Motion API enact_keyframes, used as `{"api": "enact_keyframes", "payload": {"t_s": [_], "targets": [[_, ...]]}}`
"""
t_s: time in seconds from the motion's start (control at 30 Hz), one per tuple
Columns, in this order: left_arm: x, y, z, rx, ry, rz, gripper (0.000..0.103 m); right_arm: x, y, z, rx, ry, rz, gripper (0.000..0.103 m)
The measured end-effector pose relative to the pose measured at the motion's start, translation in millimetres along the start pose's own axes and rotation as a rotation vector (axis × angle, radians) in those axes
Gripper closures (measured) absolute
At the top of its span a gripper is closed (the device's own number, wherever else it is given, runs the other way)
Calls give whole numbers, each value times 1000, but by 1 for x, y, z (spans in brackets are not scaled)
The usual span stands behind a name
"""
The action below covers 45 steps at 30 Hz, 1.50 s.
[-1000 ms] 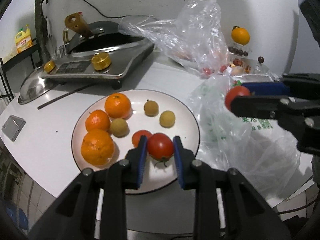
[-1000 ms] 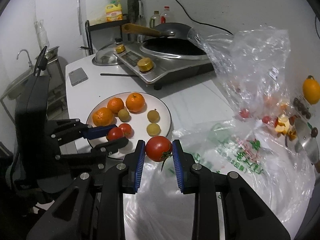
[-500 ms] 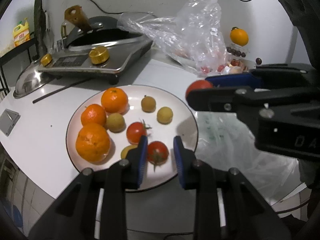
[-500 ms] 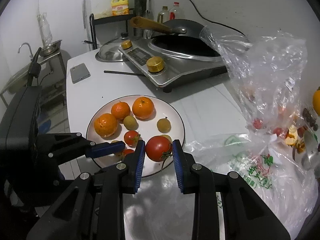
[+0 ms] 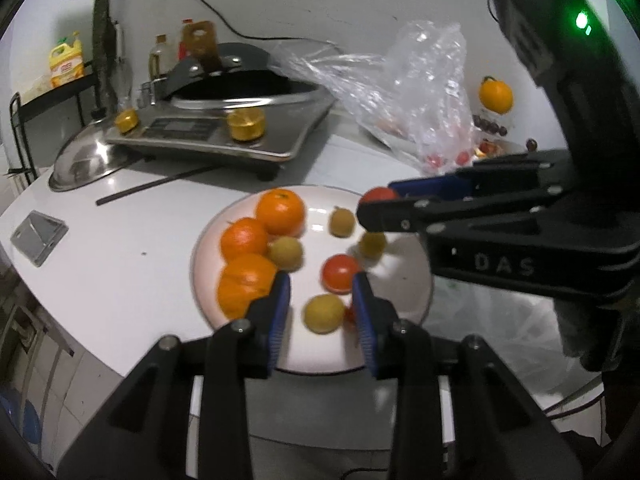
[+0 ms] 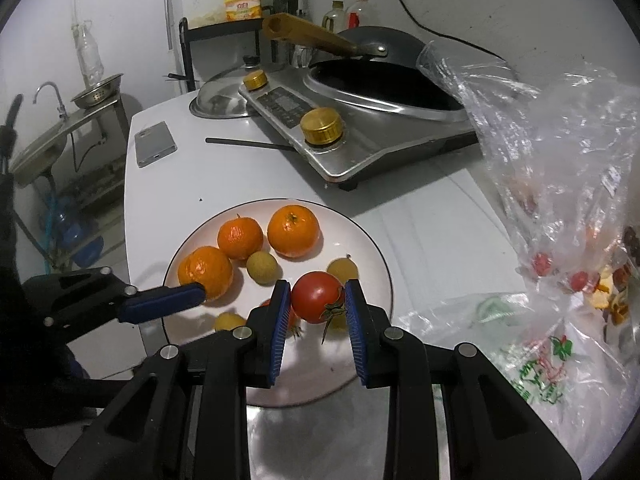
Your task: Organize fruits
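A white plate (image 5: pixel 400 292) (image 6: pixel 372 248) holds three oranges (image 5: pixel 280 210) (image 6: pixel 293 230), several small yellow-brown fruits (image 5: pixel 285 253) and a red tomato (image 5: pixel 340 274). My left gripper (image 5: pixel 320 304) (image 6: pixel 192 296) hovers over the plate's near edge. Its jaws are opening, with a yellow fruit (image 5: pixel 324 314) lying untouched on the plate between them. A second tomato (image 5: pixel 349 315) peeks out beside its right finger. My right gripper (image 6: pixel 318 300) (image 5: pixel 376 204) is shut on a stemmed red tomato (image 6: pixel 318 296) (image 5: pixel 378 194) held above the plate's right side.
Behind the plate stands an induction cooker (image 6: pixel 352 140) with a wok (image 6: pixel 380 68), beside it a steel lid (image 5: pixel 80 160), a phone (image 6: pixel 155 143) and a thin black rod (image 6: pixel 248 144). Clear plastic bags (image 6: pixel 560 184) (image 5: pixel 408 92) with more fruit lie right. The table's edge runs left.
The left gripper let its tomato go onto the plate and drew back from it. The right gripper carried its tomato leftward from over the bags to above the plate.
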<state>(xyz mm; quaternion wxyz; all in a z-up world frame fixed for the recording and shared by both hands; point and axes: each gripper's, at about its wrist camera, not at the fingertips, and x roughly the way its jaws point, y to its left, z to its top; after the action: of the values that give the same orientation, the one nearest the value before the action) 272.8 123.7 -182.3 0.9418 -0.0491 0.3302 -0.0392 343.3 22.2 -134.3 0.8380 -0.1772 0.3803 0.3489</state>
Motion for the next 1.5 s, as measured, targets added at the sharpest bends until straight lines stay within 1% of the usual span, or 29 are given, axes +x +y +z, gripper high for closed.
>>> {"api": "enact_keyframes", "payload": {"t_s": [0.2, 0.27, 0.33, 0.57, 0.67, 0.73, 0.93, 1.13, 1.37, 1.5], "targets": [[-8, 22, 5, -36, -30, 24, 68, 21, 7, 9, -6, 20, 21, 73], [-9, 28, 6, -47, -33, 30, 66, 27, 8, 10, -5, 29, 26, 73], [-8, 32, 5, -55, -32, 35, 61, 34, 9, 10, -2, 41, 29, 73], [-7, 41, 4, -68, -33, 35, 57, 51, 6, 8, 31, 88, 22, 73], [-6, 42, 3, -74, -28, 37, 50, 55, 5, 6, 39, 101, 19, 73], [-6, 43, 3, -77, -28, 37, 50, 57, 5, 5, 44, 103, 19, 73], [-10, 41, 4, -73, -32, 50, 50, 56, 6, 4, 46, 102, 14, 73], [-17, 35, 4, -67, -35, 60, 50, 45, 6, 4, 46, 83, 13, 73], [-29, 21, 5, -46, -50, 60, 49, 21, 4, 0, 52, 47, -3, 72], [-38, 10, 6, -33, -61, 57, 49, -2, 0, -5, 66, 12, -23, 72]]}}
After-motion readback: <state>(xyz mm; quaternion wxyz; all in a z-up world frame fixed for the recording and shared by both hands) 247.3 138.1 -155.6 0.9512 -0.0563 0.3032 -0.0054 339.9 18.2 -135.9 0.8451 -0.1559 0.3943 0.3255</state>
